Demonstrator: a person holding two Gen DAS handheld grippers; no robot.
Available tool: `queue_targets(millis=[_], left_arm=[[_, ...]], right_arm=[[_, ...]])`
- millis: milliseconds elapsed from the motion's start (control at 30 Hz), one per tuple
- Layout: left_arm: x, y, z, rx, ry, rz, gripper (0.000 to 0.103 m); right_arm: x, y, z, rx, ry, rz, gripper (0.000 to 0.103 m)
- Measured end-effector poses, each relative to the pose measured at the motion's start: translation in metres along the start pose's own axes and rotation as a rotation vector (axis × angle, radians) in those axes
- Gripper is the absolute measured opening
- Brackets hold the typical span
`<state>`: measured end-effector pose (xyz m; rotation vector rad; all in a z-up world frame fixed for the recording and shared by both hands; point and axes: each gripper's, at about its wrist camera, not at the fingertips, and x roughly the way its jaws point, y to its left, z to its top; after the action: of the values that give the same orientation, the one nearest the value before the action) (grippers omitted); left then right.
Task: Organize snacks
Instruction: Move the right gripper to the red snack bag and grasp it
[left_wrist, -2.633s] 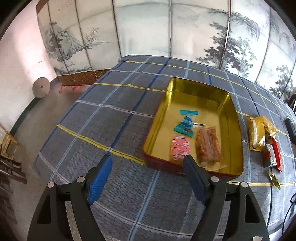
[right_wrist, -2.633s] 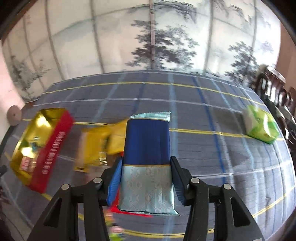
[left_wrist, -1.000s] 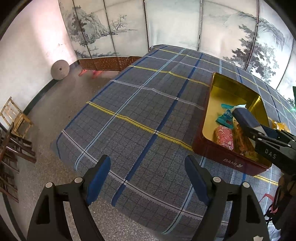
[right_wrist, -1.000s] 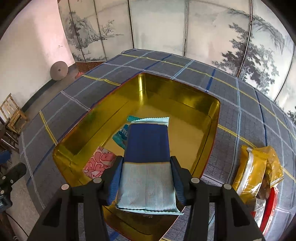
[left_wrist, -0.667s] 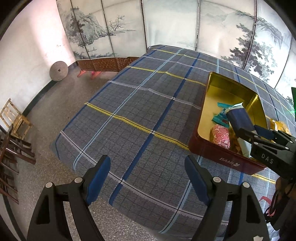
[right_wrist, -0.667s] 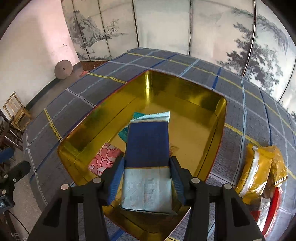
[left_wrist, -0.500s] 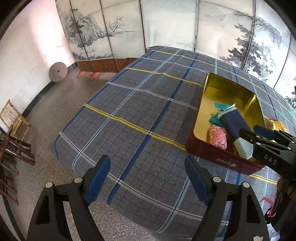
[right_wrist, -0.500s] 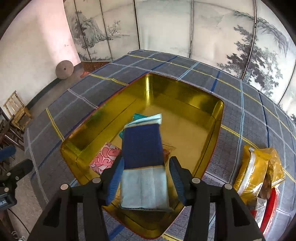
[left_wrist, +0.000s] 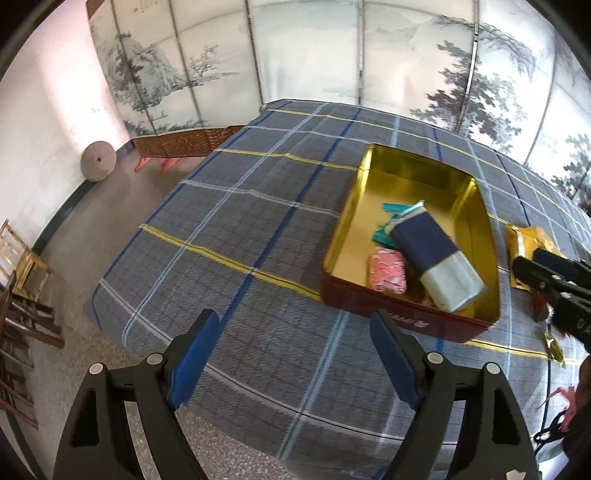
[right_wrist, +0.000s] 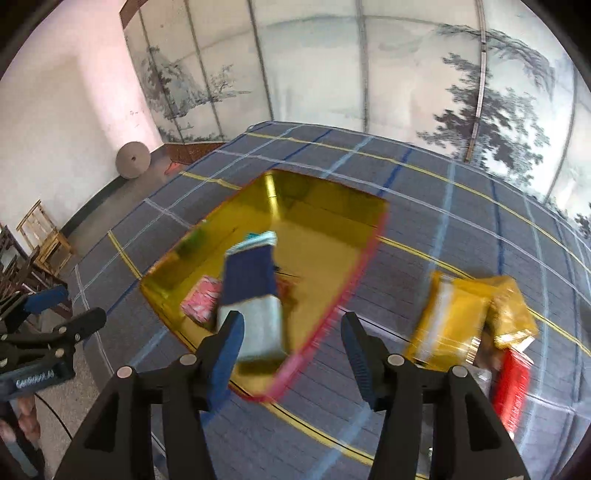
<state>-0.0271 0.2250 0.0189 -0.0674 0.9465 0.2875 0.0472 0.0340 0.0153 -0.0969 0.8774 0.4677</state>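
Between the two blue pads of the right gripper (right_wrist: 291, 338) nothing is held: its jaws have just been opening and now stand apart, with only the near edge of the tin behind the gap. Just beyond the left pad lies the blue and pale packet (right_wrist: 255, 295), free of the gripper, resting slanted inside the gold tin (right_wrist: 332, 236) on top of the other snacks. Beside it, to its left, a pink patterned packet (right_wrist: 201, 299) lies on the tin floor, and a teal wrapper (left_wrist: 384, 236) shows past its far end. The tin has red outer walls and stands on the desk (left_wrist: 240, 229), which is covered with a grey checked cloth with yellow and blue lines. To the right of the tin, outside it, a yellow bag (right_wrist: 450, 317) lies on the cloth, and a red packet (right_wrist: 515, 384) is just beside it, nearer to the camera.

The left gripper (left_wrist: 293, 360) hangs over the near left part of the desk, well apart from the tin, with its jaws wide and nothing between them. From its camera the right gripper appears at the right edge, close to the yellow bag.

Behind the desk stands a painted folding screen (left_wrist: 332, 55). A round stone disc (left_wrist: 98, 161) leans against the pale wall at the left.
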Motion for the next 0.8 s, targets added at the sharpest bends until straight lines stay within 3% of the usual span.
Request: queue_targets(millis=[400,600,800], left_arm=[[-0.005,-0.058,0.0,0.107,-0.001,-0.069,0.081],[-0.007,-0.088,-0.002,0.161,0.006,-0.094,0.081],[-0.008,-0.12,-0.003,0.216,0.012,-0.114,0.081]], right_arm=[[-0.034,-0.135,-0.039,0.197,0.024,-0.225,0.06],[-0.021,-0.173,-0.061,0.281,0.082,-0.249,0.06],[-0.006,-0.18,-0.072,0.302,0.108,-0.226,0.06]])
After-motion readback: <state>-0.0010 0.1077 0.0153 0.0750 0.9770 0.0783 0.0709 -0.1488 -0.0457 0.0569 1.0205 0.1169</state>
